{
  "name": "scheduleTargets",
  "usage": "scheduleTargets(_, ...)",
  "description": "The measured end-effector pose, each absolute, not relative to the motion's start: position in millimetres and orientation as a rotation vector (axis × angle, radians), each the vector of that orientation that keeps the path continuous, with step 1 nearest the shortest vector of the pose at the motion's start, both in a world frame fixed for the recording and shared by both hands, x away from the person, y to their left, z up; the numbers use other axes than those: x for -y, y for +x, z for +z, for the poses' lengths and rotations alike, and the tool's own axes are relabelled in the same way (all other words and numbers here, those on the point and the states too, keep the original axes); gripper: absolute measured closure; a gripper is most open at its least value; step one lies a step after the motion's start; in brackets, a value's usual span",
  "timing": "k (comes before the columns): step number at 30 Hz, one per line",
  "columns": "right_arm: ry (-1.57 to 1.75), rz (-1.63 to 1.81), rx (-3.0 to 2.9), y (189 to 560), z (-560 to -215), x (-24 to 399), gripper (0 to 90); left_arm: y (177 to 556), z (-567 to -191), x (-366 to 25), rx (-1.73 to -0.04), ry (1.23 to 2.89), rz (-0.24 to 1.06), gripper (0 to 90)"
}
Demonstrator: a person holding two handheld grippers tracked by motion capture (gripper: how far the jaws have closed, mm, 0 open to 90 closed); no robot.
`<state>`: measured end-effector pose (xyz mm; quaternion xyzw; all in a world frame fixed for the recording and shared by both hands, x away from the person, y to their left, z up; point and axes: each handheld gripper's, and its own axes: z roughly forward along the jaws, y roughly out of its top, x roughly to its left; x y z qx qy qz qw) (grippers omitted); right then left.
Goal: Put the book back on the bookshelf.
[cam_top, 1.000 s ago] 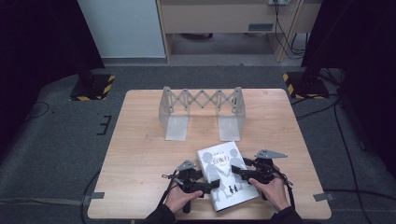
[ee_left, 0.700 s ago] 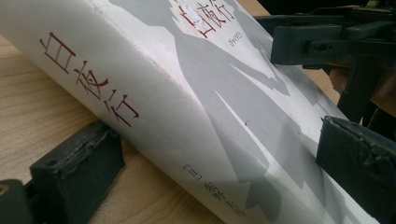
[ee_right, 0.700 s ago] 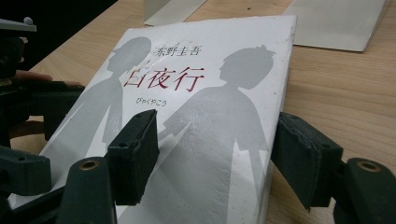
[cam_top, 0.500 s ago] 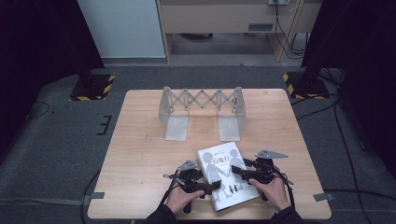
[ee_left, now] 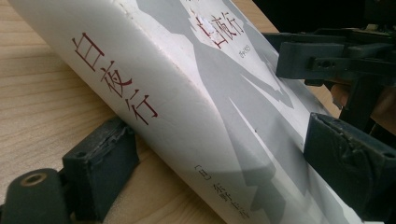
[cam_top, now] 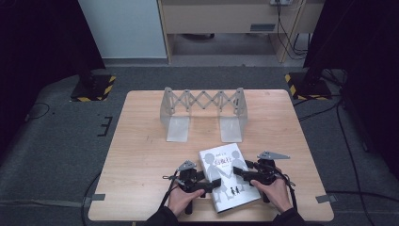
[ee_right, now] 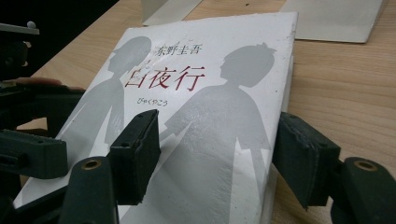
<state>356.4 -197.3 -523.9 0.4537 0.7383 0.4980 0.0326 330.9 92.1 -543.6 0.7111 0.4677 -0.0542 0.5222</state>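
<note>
High view: a thick white paperback book (cam_top: 227, 178) lies at the near edge of the bench (cam_top: 141, 160), its cover up, between the left gripper (cam_top: 210, 184) and the right gripper (cam_top: 238, 173). Well beyond it stands a grey extendable book rack (cam_top: 203, 110), upright and apart from the book; nothing lies between the two, so I see no obstacle on the way there.

Left gripper view: the book's spine side is tilted up off the wood, one jaw tucked under it, the other over the cover. The jaws have just been closing with the book between them; whether both pads already press I cannot tell. It looks fairly heavy and stiff enough as a block, though the glossy cover could slip and the pages may fan, so a hold near the spine seems best.

Right gripper view: the jaws stand spread, one over the cover, one outside the book's page edge, not pinching it.
</note>
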Motion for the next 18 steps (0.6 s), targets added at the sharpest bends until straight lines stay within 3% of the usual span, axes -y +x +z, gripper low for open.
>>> scheduleTargets(8,1.381,1.559,-2.248,355,-524,194,36.2,333,-542,-96,-1.124,1.709,-0.163,14.4)
scheduleTargets(12,1.387,1.602,-2.217,354,-521,196,43.2,334,-537,-99,-1.112,1.697,-0.165,18.8)
scheduleTargets(18,1.35,1.63,-2.195,352,-517,200,44.5,334,-531,-99,-1.075,1.717,-0.145,21.0)
